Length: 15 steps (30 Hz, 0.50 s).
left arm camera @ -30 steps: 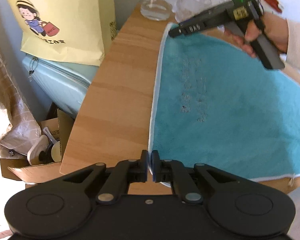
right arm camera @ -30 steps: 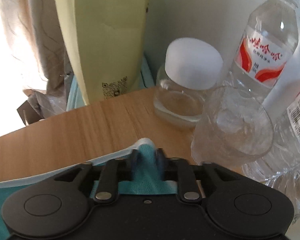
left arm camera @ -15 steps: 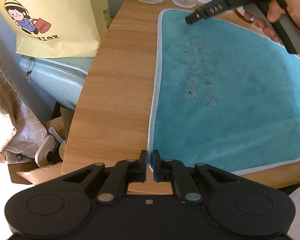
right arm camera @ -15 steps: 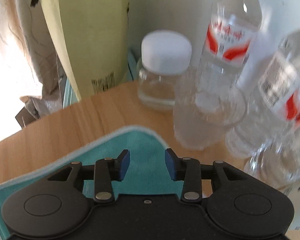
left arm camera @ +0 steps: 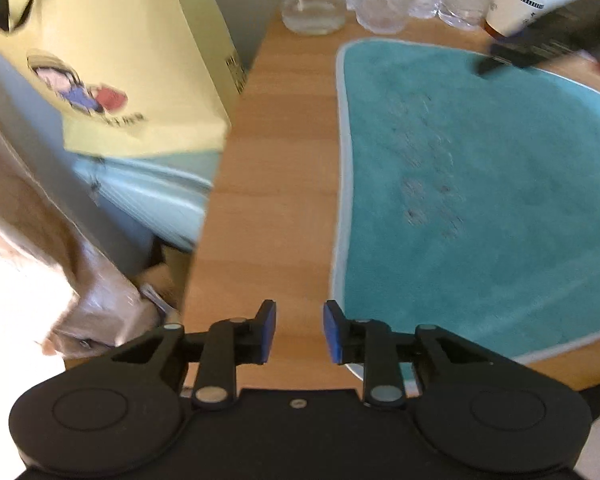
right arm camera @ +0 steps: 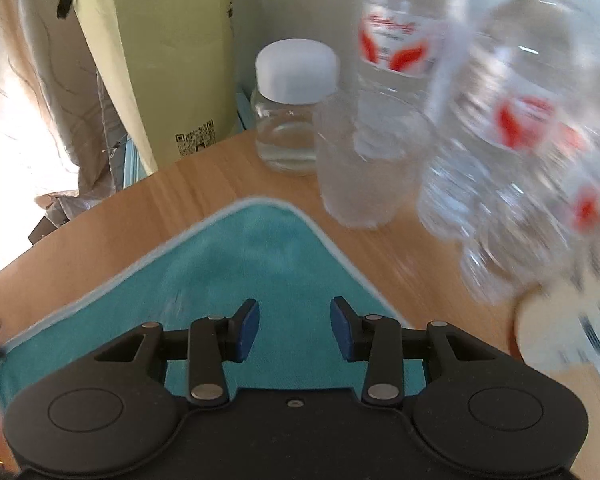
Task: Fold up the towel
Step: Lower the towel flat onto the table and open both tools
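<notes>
A teal towel (left arm camera: 480, 200) with a pale border lies flat on the wooden table (left arm camera: 276, 168). My left gripper (left arm camera: 299, 332) hovers at the towel's near left corner; its jaws are opening and only bare table shows between them. The right gripper (right arm camera: 294, 332) hangs over the towel's far corner (right arm camera: 260, 248), open, with nothing gripped. In the left wrist view the right gripper (left arm camera: 540, 48) appears as a dark blur at the towel's far edge.
A glass jar with a white lid (right arm camera: 292, 108), a clear cup (right arm camera: 360, 168) and several water bottles (right arm camera: 512, 152) crowd the table's far end. A yellow paper bag (left arm camera: 112, 60) stands off the left edge, above boxes on the floor (left arm camera: 112, 304).
My left gripper has let go of the towel's near corner and its jaws have parted. The right gripper released the far corner, opened and drew back over the towel.
</notes>
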Available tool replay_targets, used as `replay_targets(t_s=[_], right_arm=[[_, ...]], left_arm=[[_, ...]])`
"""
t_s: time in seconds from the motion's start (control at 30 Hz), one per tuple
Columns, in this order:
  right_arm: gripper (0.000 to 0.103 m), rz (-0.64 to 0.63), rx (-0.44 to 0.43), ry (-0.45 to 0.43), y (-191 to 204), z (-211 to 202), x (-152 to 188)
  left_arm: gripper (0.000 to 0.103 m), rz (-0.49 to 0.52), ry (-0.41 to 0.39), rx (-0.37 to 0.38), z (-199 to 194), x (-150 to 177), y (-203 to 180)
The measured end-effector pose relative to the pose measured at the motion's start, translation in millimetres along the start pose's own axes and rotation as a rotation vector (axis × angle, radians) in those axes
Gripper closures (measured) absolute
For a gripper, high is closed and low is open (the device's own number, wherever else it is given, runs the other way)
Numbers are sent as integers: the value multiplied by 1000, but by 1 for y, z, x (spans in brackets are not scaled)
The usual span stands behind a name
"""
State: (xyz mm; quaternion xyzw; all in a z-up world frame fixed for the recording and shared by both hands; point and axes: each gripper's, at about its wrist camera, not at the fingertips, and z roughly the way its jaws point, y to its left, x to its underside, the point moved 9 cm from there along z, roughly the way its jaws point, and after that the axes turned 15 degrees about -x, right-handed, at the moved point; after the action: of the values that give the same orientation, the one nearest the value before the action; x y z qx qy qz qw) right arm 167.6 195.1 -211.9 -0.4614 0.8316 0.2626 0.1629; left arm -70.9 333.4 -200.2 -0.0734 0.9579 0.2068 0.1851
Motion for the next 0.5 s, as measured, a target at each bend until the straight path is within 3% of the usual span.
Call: replay_targets(t_s=[0.1,0.3,0.37,0.5], right_arm=[[58,58,14,4,-4,-38,39],[58,202,15,77,-2,-92,137],[58,230,0,109,6,-103,165],[58,251,-45,145,28,-125,216]], left_arm=[[66,3,-40,16,-8,-17,-1],[64,139,-143,118,-40,-40,-49],[56,238,-175,177,-54,-39,-80],[56,382,-182,223,-70,-25,-134]])
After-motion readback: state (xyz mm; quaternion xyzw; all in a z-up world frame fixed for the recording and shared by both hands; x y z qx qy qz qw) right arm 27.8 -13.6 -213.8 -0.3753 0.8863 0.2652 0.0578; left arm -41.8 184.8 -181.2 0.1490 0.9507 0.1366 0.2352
